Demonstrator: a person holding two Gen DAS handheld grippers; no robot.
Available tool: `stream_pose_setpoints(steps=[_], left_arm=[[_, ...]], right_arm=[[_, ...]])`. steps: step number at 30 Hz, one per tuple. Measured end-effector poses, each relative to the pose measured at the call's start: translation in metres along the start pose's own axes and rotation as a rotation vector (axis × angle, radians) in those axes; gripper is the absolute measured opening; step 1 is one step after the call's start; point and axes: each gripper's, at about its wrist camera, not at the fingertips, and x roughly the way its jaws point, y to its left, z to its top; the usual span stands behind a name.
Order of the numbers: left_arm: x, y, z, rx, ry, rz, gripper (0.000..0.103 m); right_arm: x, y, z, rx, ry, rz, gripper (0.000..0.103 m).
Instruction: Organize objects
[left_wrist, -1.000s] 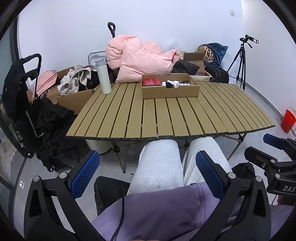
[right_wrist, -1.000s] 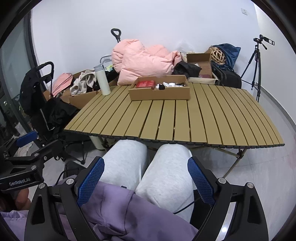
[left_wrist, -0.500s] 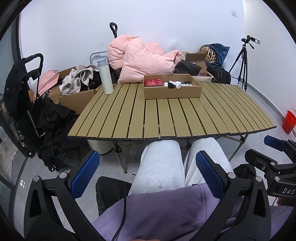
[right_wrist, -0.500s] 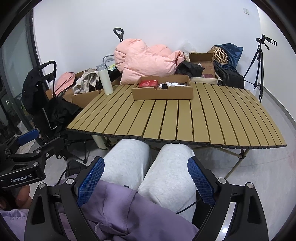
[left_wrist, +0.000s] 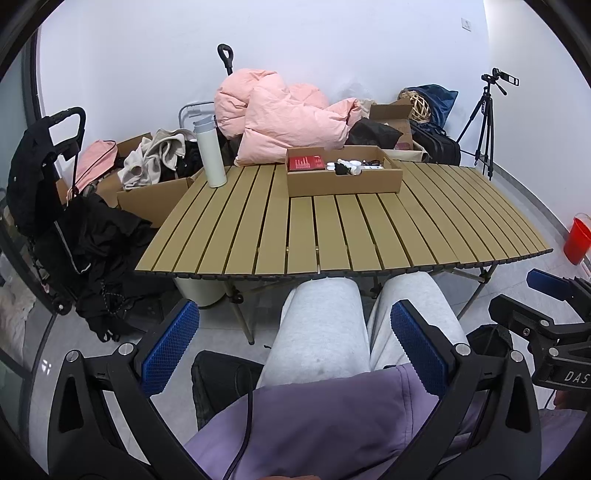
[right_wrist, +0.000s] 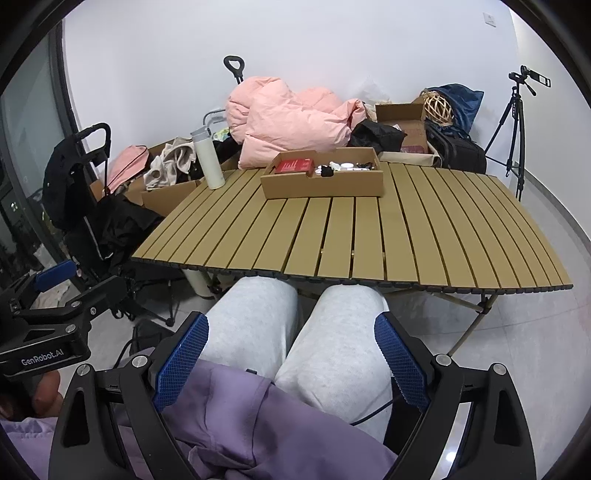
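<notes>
A shallow cardboard box (left_wrist: 343, 181) (right_wrist: 321, 182) stands at the far side of a slatted wooden table (left_wrist: 332, 236) (right_wrist: 351, 236). It holds a red packet (left_wrist: 306, 163) (right_wrist: 293, 165) and several small white and black items (left_wrist: 349, 167). A white bottle (left_wrist: 209, 153) (right_wrist: 207, 157) stands at the table's far left corner. My left gripper (left_wrist: 293, 343) and right gripper (right_wrist: 291, 354) are both open and empty, held low over the person's lap, well short of the table.
A pink duvet (left_wrist: 284, 114) is piled behind the box. Cardboard boxes with clothes (left_wrist: 155, 173) and a black stroller (left_wrist: 55, 192) stand at the left. A tripod (left_wrist: 484, 122), bags and a red bucket (left_wrist: 576, 240) are at the right.
Both grippers have risen a little, so the table sits lower in view. They stay open and empty.
</notes>
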Motion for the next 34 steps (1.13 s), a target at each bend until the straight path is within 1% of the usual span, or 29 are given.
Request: stream_pose_setpoints(steps=[21,30,32,34], left_arm=[[0.005,0.005,0.000,-0.010,0.017,0.009,0.103],[0.016,0.009,-0.002,-0.020,0.071,0.005,0.103],[0.016,0.009,-0.002,-0.023,0.072,0.003,0.103],[0.014,0.010,-0.001,-0.024,0.057,0.002,0.103]], right_arm=[[0.007,-0.004,-0.001,0.025,0.023,-0.032,0.094],[0.014,-0.006,-0.003,0.031,0.051,-0.043,0.094],[0.014,-0.006,-0.004,0.030,0.051,-0.043,0.094],[0.015,-0.006,-0.003,0.031,0.051,-0.042,0.094]])
